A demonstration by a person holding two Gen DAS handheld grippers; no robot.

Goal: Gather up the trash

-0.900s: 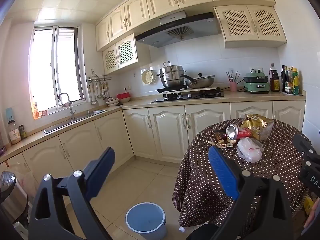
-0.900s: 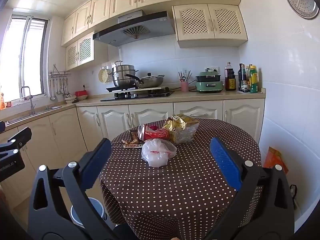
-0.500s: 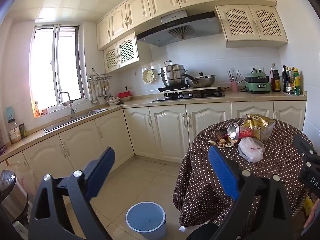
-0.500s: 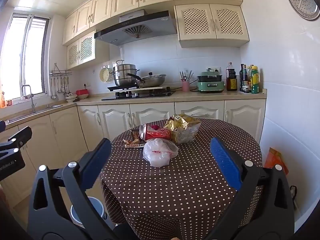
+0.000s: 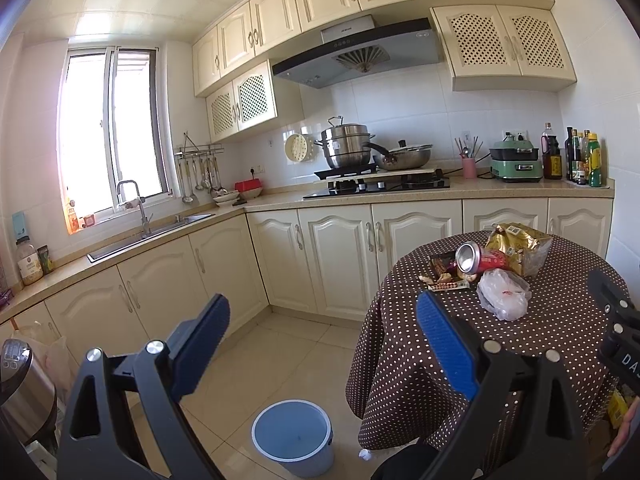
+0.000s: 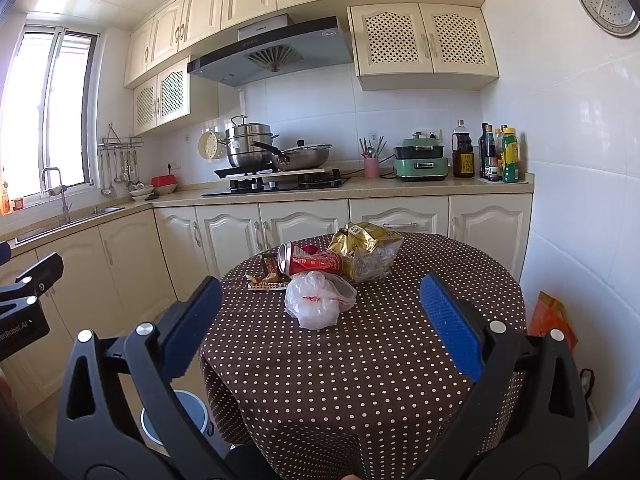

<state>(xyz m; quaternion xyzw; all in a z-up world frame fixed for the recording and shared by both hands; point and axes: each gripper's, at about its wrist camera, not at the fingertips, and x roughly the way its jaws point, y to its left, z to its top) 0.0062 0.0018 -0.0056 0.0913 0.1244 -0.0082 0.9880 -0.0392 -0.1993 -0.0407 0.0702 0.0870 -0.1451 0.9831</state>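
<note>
With both my left gripper [image 5: 322, 344] and right gripper [image 6: 320, 320] spread wide and empty, the plastic bag [image 6: 318, 300] at twelve o'clock could slip, nudging the can [image 6: 310, 262] rolling.

Both views drifted slightly. Left claw [image 5: 322, 344] panned a touch left, so bench [image 5: 560, 344] and can [image 5: 474, 258] sit slightly further right of it. Right claw [image 6: 320, 314] likewise, barely. Nothing on the bench moved.
</note>
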